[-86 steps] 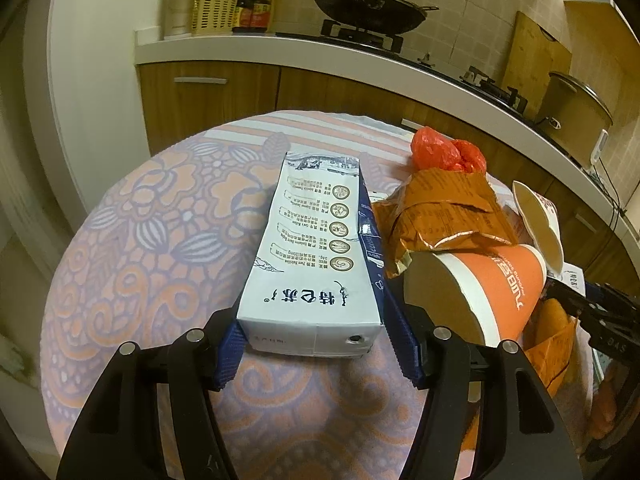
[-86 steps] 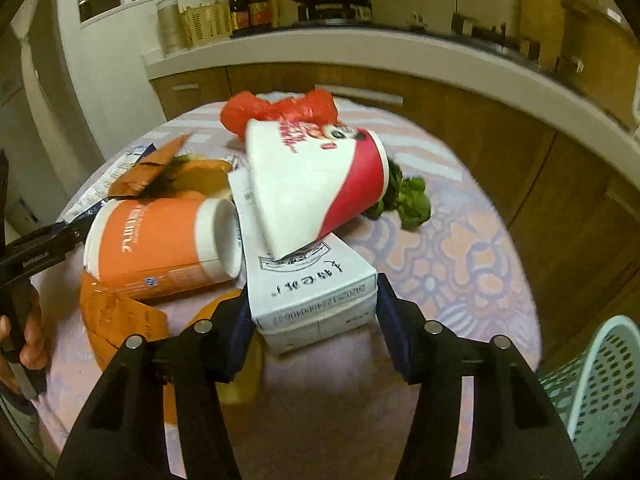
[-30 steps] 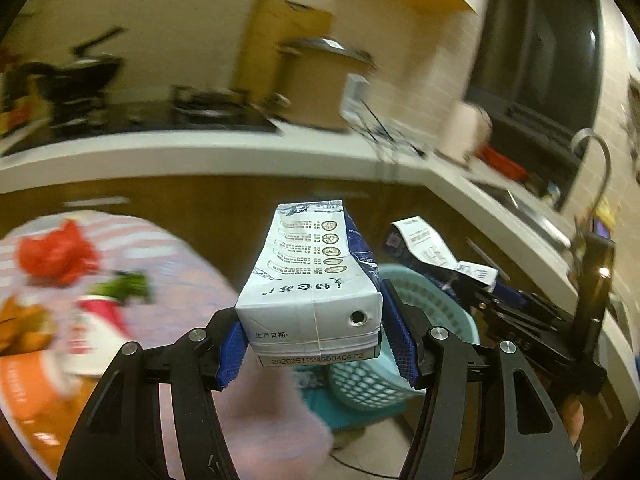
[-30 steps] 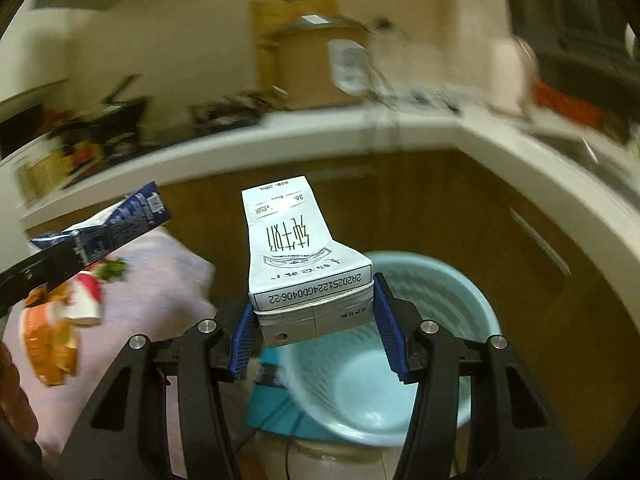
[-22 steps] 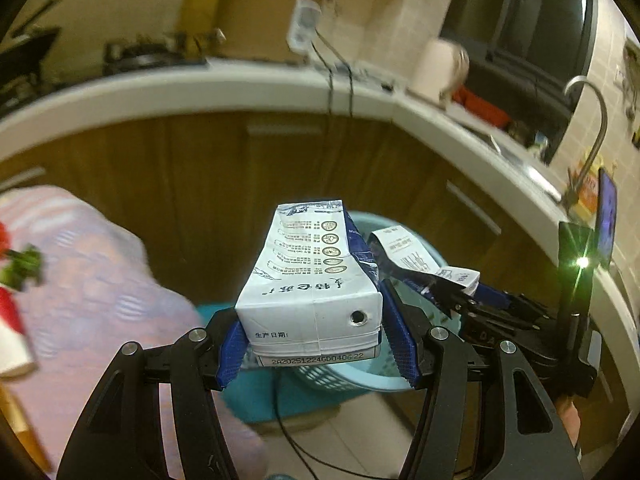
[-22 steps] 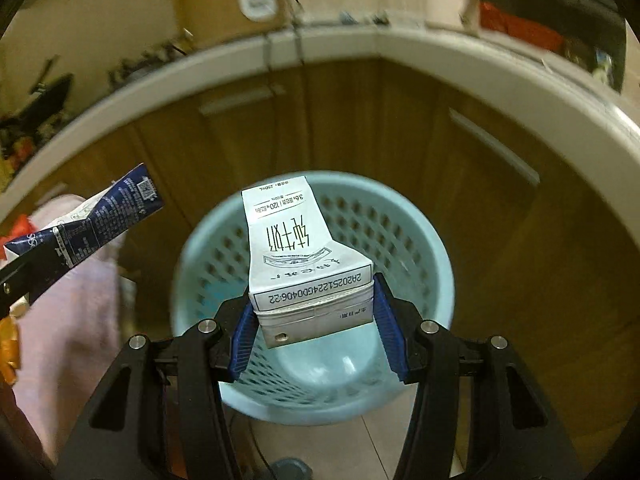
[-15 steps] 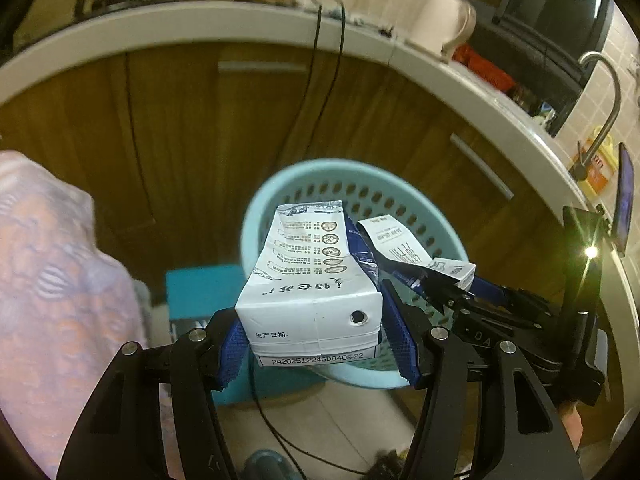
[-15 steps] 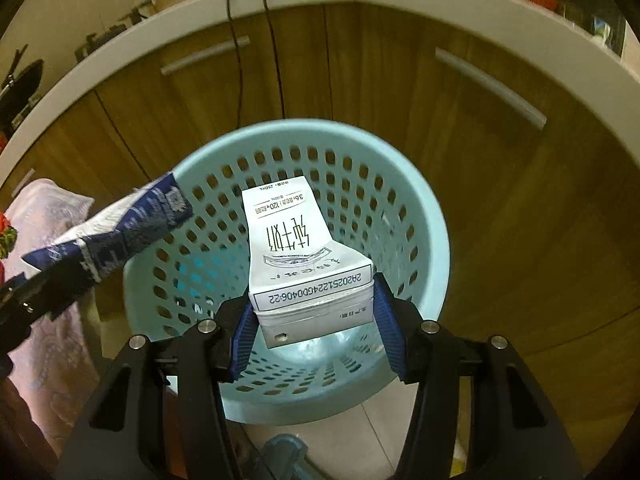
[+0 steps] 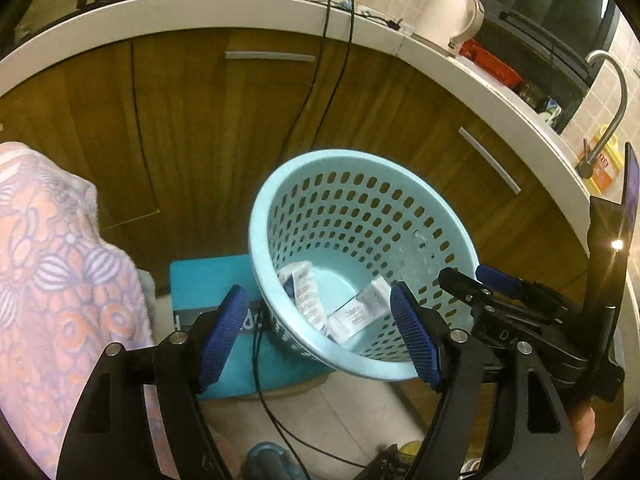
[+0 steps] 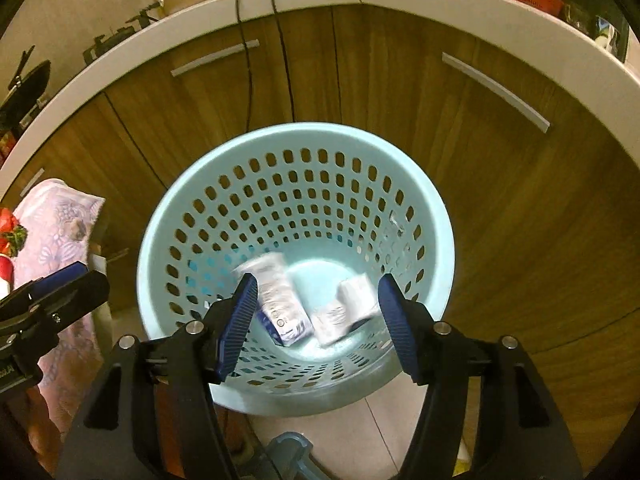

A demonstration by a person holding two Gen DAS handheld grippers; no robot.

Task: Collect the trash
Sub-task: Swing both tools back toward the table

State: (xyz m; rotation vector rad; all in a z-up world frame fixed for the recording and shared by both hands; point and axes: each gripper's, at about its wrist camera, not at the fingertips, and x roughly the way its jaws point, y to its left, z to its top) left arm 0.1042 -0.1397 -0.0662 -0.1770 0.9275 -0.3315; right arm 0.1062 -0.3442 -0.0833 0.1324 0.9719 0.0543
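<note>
A light-blue perforated waste basket (image 9: 356,168) (image 10: 296,140) stands on the floor below both grippers. Two white-and-blue milk cartons lie at its bottom: one (image 9: 302,294) (image 10: 278,300) on the left, one (image 9: 358,314) (image 10: 346,308) on the right, blurred in the right wrist view. My left gripper (image 9: 322,330) is open and empty above the basket's near rim. My right gripper (image 10: 316,316) is open and empty over the basket; it also shows at the right of the left wrist view (image 9: 476,284).
Brown cabinet doors (image 10: 400,100) under a white countertop (image 9: 460,76) curve behind the basket. The table with its floral pink cloth (image 9: 60,288) is at the left. A teal box (image 9: 200,280) and black cables (image 9: 264,392) lie on the tiled floor by the basket.
Both grippers opened and let go of their milk cartons, which dropped into the basket. Before that, both swung from the table to above the basket.
</note>
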